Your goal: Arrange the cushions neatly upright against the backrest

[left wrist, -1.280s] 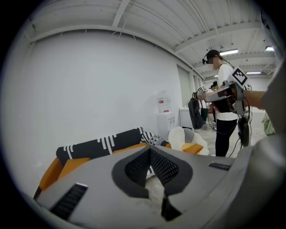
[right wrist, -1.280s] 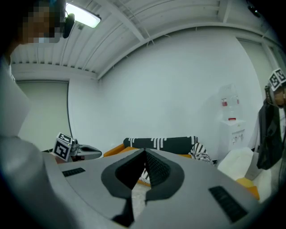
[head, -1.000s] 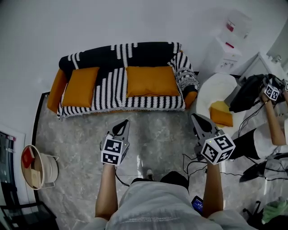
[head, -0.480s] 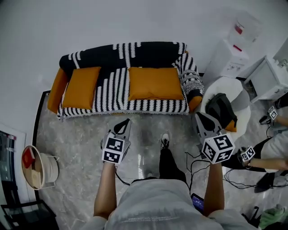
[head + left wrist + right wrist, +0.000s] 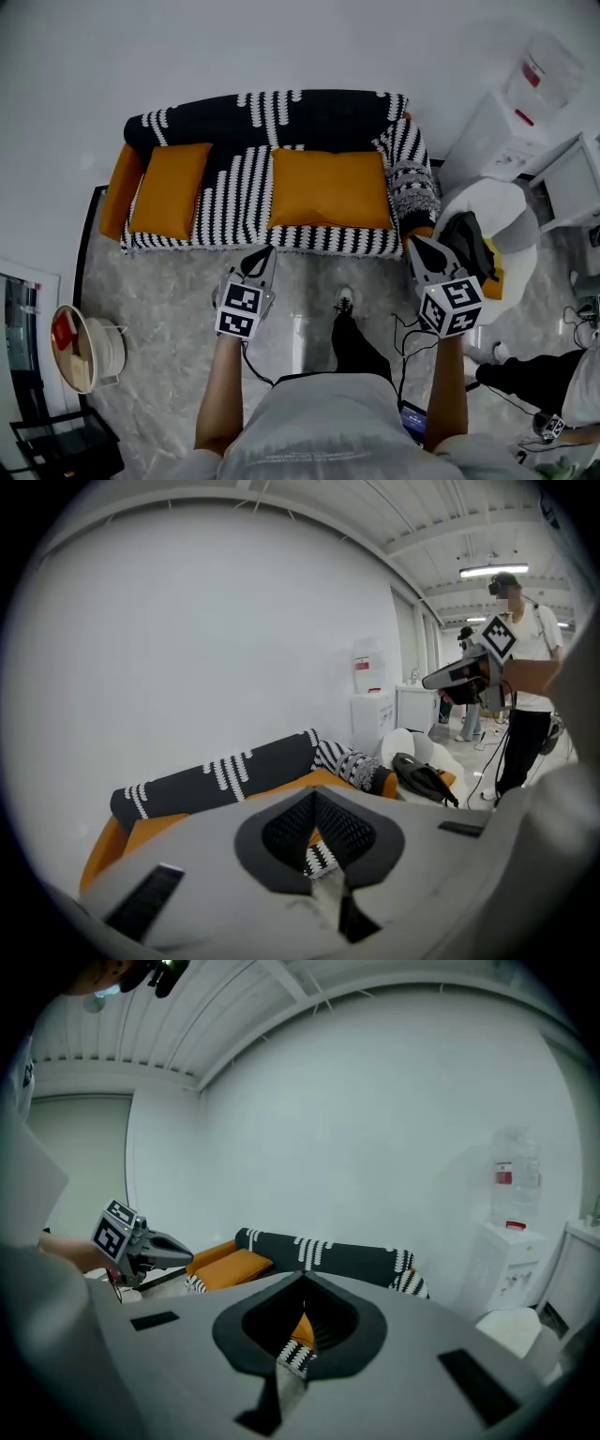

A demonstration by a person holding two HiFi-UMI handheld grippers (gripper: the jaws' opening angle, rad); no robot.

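A sofa (image 5: 234, 192) under a black-and-white striped cover stands against the wall. Two orange cushions lie flat on its seat: a smaller one (image 5: 169, 187) at the left end and a wide one (image 5: 328, 187) right of the middle. My left gripper (image 5: 262, 253) hovers over the floor just before the seat's front edge, shut and empty. My right gripper (image 5: 415, 246) is level with the sofa's right armrest, also shut and empty. In the left gripper view the shut jaws (image 5: 317, 794) point at the sofa (image 5: 225, 771). The right gripper view shows the same past its own jaws (image 5: 303, 1281).
A white round chair (image 5: 511, 202) with a black bag (image 5: 469, 246) on it stands right of the sofa. White cabinets and a water dispenser (image 5: 534, 84) are behind it. A basket (image 5: 80, 347) sits at the left. Cables (image 5: 403, 328) trail on the floor; another person (image 5: 544, 375) is at the lower right.
I have stepped toward the sofa, so both grippers now sit close to its front edge. Both stay shut. The person on the right has drawn back from the white chair.
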